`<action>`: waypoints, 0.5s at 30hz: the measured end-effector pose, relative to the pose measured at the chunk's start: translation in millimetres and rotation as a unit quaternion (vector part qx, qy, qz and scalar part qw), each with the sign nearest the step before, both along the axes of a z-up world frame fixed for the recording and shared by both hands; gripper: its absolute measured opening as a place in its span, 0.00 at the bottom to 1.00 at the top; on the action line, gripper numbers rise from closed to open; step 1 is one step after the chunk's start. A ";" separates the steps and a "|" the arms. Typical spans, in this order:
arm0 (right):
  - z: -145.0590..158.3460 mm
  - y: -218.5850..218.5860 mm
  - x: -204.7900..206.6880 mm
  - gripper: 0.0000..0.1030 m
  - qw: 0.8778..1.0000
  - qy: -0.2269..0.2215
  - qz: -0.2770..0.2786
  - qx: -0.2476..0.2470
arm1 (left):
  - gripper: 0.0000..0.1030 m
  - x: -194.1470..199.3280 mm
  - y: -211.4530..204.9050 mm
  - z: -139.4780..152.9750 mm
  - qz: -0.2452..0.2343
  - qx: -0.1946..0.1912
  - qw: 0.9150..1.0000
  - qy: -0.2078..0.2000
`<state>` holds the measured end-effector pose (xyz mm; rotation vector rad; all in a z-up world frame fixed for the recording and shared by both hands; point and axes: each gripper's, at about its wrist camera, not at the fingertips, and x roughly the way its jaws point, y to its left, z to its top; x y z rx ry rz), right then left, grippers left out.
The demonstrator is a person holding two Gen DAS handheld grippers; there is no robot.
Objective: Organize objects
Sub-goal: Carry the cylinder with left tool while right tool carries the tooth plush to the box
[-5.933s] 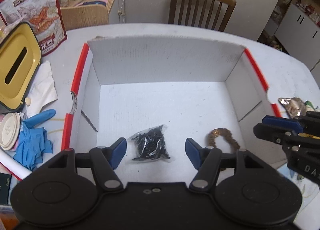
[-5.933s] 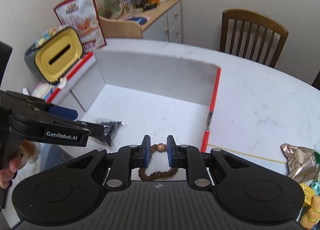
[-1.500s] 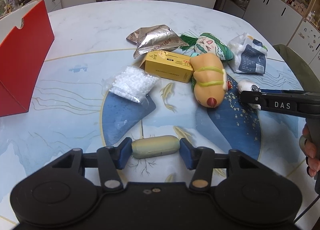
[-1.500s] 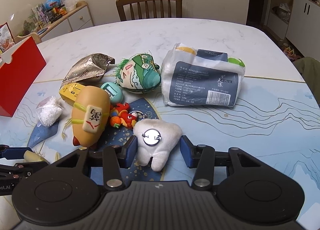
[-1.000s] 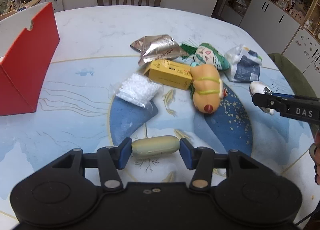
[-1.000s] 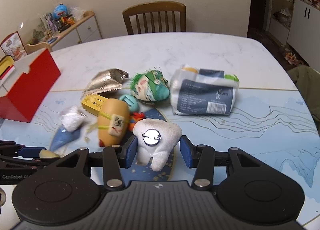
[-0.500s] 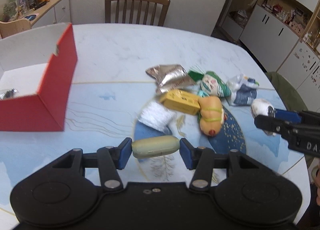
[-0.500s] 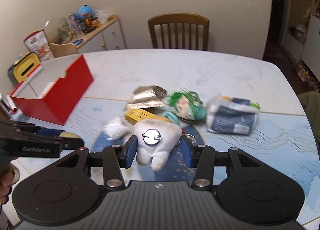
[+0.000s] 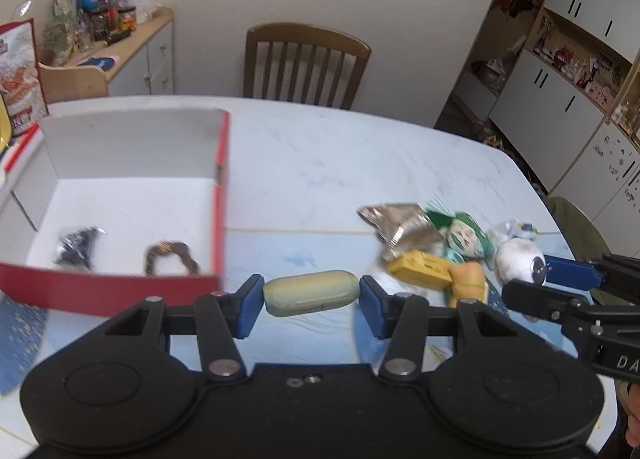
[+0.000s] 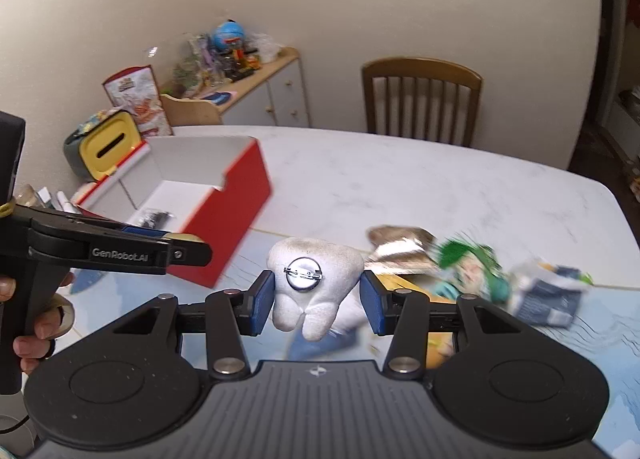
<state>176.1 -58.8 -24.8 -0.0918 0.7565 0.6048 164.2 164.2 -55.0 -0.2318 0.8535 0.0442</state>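
— Left wrist view: what do the left tongs (image 9: 311,293) have?

— A pale green capsule-shaped case (image 9: 311,292), pinched end to end between the blue pads, held in the air above the desk (image 9: 320,155), just right of the red box (image 9: 120,287) that sits near the desk's left edge.

— What lies in the box?

— A small bag of dark bits (image 9: 76,245) and a brown bead bracelet (image 9: 170,257) on its white floor, near the front wall.

— And the right tongs (image 10: 318,301)?

— Closed on a white tooth-shaped plush (image 10: 314,279) with a metal pin badge on it, lifted off the desk, between the box and the blurred pile of a foil packet (image 10: 402,245), a green plush (image 10: 472,265) and a yellow carton (image 9: 420,269).
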 end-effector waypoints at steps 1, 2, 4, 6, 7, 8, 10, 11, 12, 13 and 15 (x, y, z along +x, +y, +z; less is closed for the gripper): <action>2.0 7.7 0.1 0.45 1.000 -0.001 0.004 0.001 | 0.49 -0.1 6.6 2.6 0.001 0.002 1.000 -0.003; 4.0 15.8 0.1 0.45 1.000 -0.004 0.008 0.002 | 0.49 -0.1 13.1 4.9 0.002 0.005 1.000 -0.005; 7.3 31.9 0.1 0.45 1.000 -0.008 0.015 0.004 | 0.49 0.9 25.4 7.8 0.005 0.008 1.000 -0.008; 10.1 47.2 -0.6 0.45 1.000 -0.011 0.020 0.006 | 0.49 0.9 37.0 10.4 0.009 0.013 1.000 -0.010; 11.3 55.1 -0.4 0.45 1.000 -0.013 0.022 0.007 | 0.49 0.4 42.7 11.7 0.010 0.014 1.000 -0.011; 12.3 63.0 -0.4 0.45 1.000 -0.015 0.024 0.007 | 0.49 0.2 48.6 12.9 0.011 0.016 1.000 -0.012; 13.6 77.8 -0.1 0.45 0.999 -0.018 0.028 0.008 | 0.49 -0.2 59.3 15.4 0.012 0.021 1.000 -0.015; 14.1 85.3 0.9 0.45 0.999 -0.018 0.029 0.009 | 0.49 0.4 64.7 16.2 0.013 0.022 1.000 -0.016; 14.5 92.5 1.5 0.45 0.999 -0.019 0.032 0.010 | 0.49 1.2 70.3 16.9 0.014 0.023 1.000 -0.017; 14.7 99.9 2.6 0.45 0.999 -0.020 0.034 0.009 | 0.49 2.1 76.1 16.9 0.015 0.023 0.999 -0.018; 14.5 114.6 5.0 0.45 0.999 -0.021 0.037 0.008 | 0.49 4.3 86.7 16.5 0.017 0.026 0.999 -0.018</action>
